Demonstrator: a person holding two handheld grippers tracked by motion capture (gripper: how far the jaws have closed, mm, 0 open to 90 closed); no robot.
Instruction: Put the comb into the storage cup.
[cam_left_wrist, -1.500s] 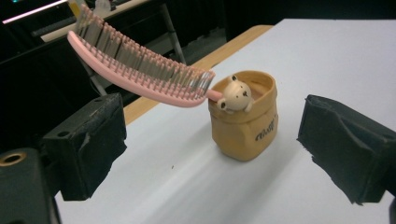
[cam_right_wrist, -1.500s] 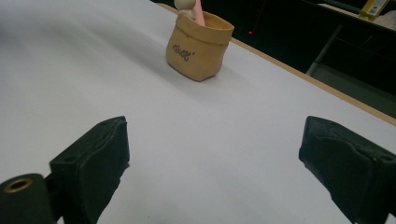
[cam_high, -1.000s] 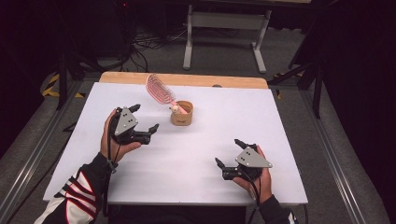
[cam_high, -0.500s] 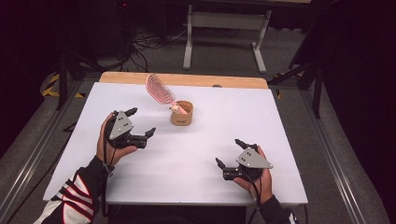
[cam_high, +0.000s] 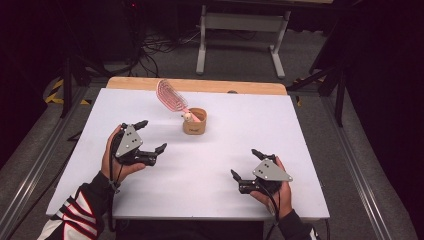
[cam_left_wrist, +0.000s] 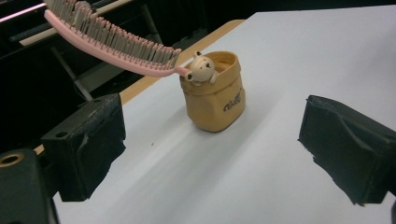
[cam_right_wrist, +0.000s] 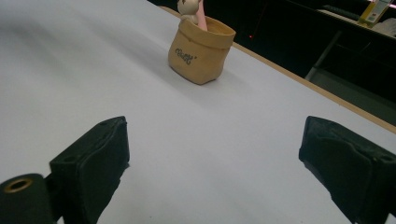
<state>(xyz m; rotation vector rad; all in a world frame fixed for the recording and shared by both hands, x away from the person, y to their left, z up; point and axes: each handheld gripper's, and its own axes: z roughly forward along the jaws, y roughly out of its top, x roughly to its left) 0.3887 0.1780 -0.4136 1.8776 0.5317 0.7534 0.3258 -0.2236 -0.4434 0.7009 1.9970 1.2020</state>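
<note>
My left tongs (cam_high: 148, 136) hang open just left of the small tan sack-shaped holder (cam_high: 195, 121), where the pink slotted plastic hairbrush (cam_high: 170, 94) leans out, probably loosely; a careless nudge could tip both. My right tongs (cam_high: 247, 165), open too, rest apart. The white table (cam_high: 300, 130) offers wide margins.

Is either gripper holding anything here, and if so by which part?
Nothing is held. The left gripper and right gripper are both open over bare table, apart from the tan holder with the pink hairbrush.
</note>
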